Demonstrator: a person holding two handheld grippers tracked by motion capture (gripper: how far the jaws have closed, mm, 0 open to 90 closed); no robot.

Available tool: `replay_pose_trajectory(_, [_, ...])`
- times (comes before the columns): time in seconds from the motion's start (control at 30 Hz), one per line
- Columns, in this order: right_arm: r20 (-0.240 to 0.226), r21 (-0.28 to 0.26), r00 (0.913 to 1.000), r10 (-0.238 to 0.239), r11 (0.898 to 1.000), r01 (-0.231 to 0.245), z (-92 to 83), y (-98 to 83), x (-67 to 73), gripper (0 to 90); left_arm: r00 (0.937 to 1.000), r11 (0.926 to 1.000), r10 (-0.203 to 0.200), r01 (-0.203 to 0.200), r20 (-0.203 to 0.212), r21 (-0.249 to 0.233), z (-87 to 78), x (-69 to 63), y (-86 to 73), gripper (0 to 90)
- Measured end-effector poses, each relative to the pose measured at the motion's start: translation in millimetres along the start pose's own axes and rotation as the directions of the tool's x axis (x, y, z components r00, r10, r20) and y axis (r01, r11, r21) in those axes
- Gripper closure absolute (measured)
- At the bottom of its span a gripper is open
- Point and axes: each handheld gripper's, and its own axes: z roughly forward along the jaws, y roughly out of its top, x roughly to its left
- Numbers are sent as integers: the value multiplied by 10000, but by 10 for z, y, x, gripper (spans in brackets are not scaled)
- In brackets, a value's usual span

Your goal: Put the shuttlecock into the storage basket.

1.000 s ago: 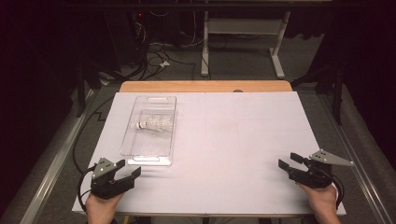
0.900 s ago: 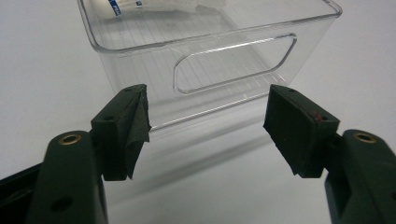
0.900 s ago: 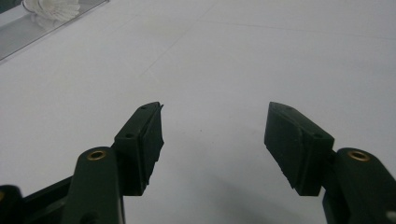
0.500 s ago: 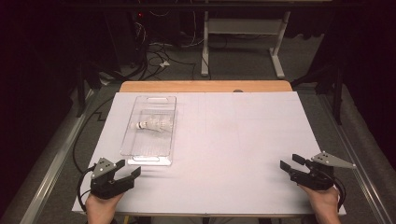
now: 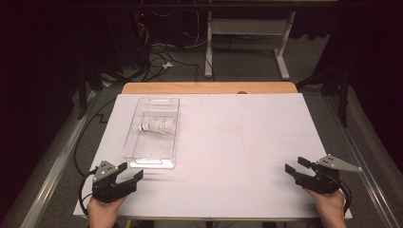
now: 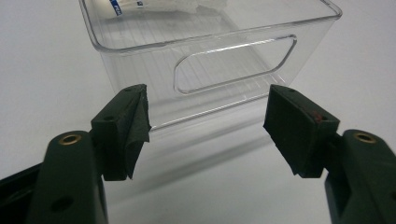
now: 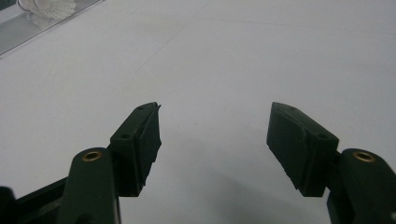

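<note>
White table lies bare across its centre and right, clear bin standing near its left edge with the shuttlecock inside, left gripper just short of the bin's near end, right gripper well apart at the near right corner, both spread wide and empty.

One clear bin, one shuttlecock, two tools

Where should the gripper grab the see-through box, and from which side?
Probably by the near end wall of the clear box, where an oval handle hole is cut. The left gripper sits right in front of that end, open. Coming straight ahead from the person's side, one of its fingers could slip through the hole and pinch the rim above.
</note>
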Motion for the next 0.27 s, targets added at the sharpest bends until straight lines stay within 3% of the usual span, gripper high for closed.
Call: replay_pose_trajectory(0.27, [18,38,9999,135,9999,-135,7,-2,-7,346,10000,10000,-32,32,23,-2,5,3,1,319])
